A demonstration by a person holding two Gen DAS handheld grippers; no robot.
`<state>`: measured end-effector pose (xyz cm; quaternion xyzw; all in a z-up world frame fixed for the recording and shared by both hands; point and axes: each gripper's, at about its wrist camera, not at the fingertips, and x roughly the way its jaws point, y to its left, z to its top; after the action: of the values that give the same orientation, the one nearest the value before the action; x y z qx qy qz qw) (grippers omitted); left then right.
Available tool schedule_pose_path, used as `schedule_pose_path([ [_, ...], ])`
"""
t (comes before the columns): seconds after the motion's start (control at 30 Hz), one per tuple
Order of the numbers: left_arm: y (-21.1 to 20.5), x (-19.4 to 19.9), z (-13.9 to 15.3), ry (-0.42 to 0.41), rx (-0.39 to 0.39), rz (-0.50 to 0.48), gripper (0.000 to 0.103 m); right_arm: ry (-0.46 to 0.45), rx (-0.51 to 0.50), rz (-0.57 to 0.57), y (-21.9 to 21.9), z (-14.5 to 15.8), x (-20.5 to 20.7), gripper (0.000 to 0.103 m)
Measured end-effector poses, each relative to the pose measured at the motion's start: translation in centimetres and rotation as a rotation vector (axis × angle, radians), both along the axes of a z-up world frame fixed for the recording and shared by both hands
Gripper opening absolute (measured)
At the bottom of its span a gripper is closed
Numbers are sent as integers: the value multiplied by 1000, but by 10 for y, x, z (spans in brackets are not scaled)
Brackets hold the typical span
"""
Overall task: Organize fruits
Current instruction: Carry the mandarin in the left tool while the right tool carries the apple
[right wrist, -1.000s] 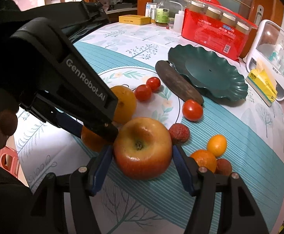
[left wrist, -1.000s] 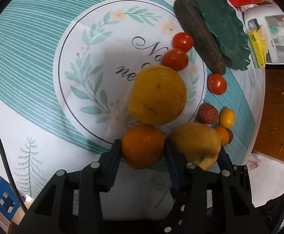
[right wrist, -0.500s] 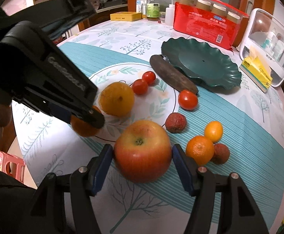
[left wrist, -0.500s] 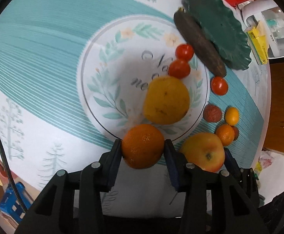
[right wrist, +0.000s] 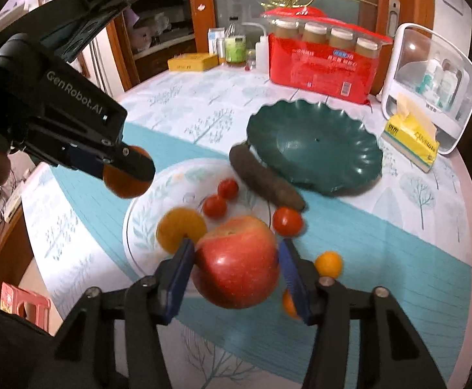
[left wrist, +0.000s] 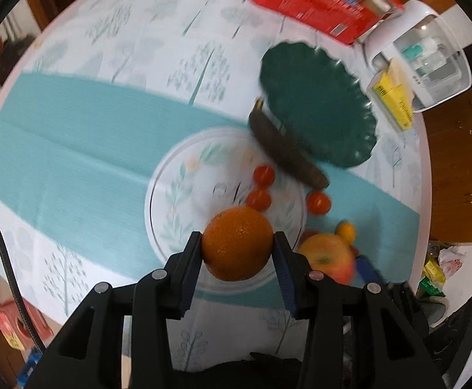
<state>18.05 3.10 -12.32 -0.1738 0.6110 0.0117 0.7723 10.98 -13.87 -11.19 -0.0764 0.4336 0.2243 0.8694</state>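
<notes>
My left gripper (left wrist: 237, 256) is shut on an orange (left wrist: 237, 243) and holds it high above the round printed mat (left wrist: 177, 201). In the right wrist view that left gripper (right wrist: 129, 168) hangs at the left with the orange (right wrist: 125, 184) in it. A red apple (right wrist: 237, 262) is clamped between the blue pads of my right gripper (right wrist: 236, 269), off the cloth. The empty green scalloped plate (right wrist: 313, 142) lies at the back right. A dark long fruit (right wrist: 265, 178) rests against its near rim.
Three cherry tomatoes (right wrist: 214, 206), a yellow-orange fruit (right wrist: 180, 228) and a small kumquat (right wrist: 328, 264) lie loose on the table. A red jar pack (right wrist: 323, 68), a white box (right wrist: 430, 84) and a yellow tissue pack (right wrist: 410, 139) stand behind the plate.
Both grippers have risen with their fruit. The left has lifted the orange well above the table, and the right has raised the apple off the cloth.
</notes>
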Motion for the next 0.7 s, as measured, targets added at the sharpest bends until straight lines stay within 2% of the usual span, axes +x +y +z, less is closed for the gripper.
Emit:
schedule_pose_path([
  [0.03, 0, 5, 7, -13, 6, -9, 42, -19, 17, -2, -1, 6, 4, 5],
  [0.27, -10, 29, 24, -65, 24, -56, 42, -50, 29, -49, -10, 26, 30, 4],
  [0.47, -12, 34, 20, -44, 13, -79, 42, 18, 35, -63, -16, 13, 33, 4],
  [0.6, -11, 35, 20, -44, 19, -81, 42, 83, 74, -62, -17, 3, 28, 4],
  [0.7, -10, 33, 22, -46, 23, -83, 42, 135, 94, -59, -16, -6, 24, 8],
])
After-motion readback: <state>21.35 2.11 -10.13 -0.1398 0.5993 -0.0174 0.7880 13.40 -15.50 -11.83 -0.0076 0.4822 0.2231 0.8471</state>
